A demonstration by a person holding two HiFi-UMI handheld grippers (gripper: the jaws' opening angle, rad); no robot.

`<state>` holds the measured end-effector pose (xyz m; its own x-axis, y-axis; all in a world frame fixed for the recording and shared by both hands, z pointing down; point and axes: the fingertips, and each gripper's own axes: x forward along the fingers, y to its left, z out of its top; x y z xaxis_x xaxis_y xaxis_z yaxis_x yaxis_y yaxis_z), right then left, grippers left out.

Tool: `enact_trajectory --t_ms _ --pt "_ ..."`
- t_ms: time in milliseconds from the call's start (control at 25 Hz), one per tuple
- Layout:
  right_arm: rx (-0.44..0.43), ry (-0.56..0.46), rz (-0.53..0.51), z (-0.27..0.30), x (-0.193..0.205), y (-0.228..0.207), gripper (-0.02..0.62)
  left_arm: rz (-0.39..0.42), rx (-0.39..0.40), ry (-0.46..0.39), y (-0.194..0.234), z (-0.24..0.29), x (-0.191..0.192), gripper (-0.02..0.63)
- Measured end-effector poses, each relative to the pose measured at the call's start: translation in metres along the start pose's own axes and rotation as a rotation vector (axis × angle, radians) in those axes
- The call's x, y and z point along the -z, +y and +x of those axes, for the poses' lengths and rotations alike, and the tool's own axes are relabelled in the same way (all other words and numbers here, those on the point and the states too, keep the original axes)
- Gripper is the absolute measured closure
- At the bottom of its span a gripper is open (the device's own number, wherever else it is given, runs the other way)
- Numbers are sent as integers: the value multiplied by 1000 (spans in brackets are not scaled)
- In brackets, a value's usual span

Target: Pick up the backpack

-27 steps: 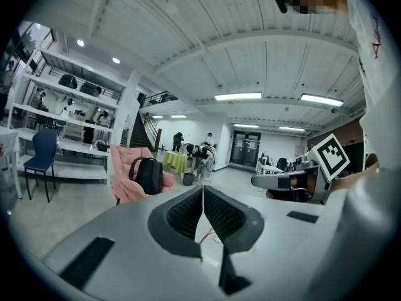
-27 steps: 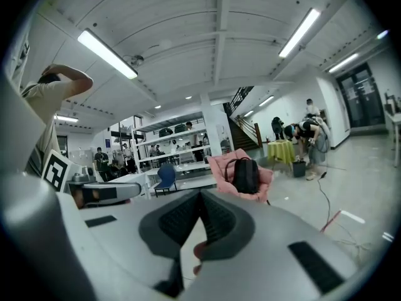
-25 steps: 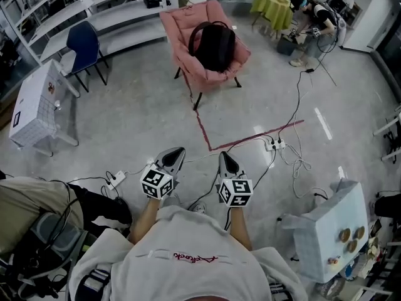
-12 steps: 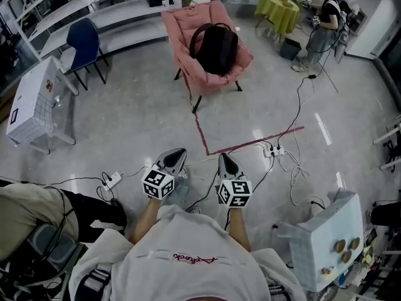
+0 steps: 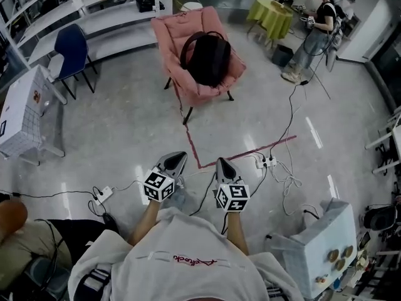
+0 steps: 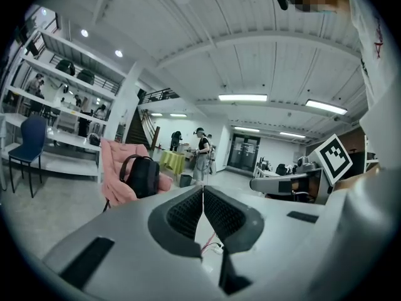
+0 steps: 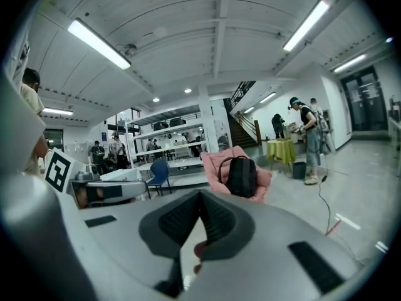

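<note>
A black backpack (image 5: 208, 58) stands upright on a pink chair (image 5: 175, 36) far ahead across the floor; it also shows in the left gripper view as the backpack (image 6: 143, 176) and in the right gripper view as the backpack (image 7: 242, 175). My left gripper (image 5: 177, 158) and right gripper (image 5: 222, 163) are held side by side in front of me, well short of the chair. Both are shut with nothing between the jaws.
Red tape (image 5: 241, 152) marks a corner on the floor, with a power strip (image 5: 266, 162) and cables beside it. A blue chair (image 5: 71, 46) and white shelves (image 5: 94, 17) stand at back left, a covered table (image 5: 19, 111) left, another (image 5: 322, 237) right. A person (image 5: 310, 33) stands by a yellow-green table (image 5: 270, 14).
The view has advanced toward the pink chair; the red tape and cables now lie closer to my grippers. The person at the back right has stood up. Both grippers stay shut.
</note>
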<state>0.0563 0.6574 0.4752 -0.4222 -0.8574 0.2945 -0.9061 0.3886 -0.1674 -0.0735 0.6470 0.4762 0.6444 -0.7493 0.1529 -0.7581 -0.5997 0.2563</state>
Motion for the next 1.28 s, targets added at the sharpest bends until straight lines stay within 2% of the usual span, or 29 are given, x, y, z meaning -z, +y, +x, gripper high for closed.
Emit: enact_trajectory --t_ms 360,680,880,1280 --pt "19 35 -30 94 -35 -11 577 -3 33 2 73 61 -39 591" --pt "-5 32 -59 195 -76 -5 577 11 45 -18 156 108 -80 591" --pt "-4 38 -79 237 -85 -1 577 8 45 -29 200 124 -91 591" --pt "11 63 -43 261 -75 -2 577 -10 63 -14 218 135 -86 591"
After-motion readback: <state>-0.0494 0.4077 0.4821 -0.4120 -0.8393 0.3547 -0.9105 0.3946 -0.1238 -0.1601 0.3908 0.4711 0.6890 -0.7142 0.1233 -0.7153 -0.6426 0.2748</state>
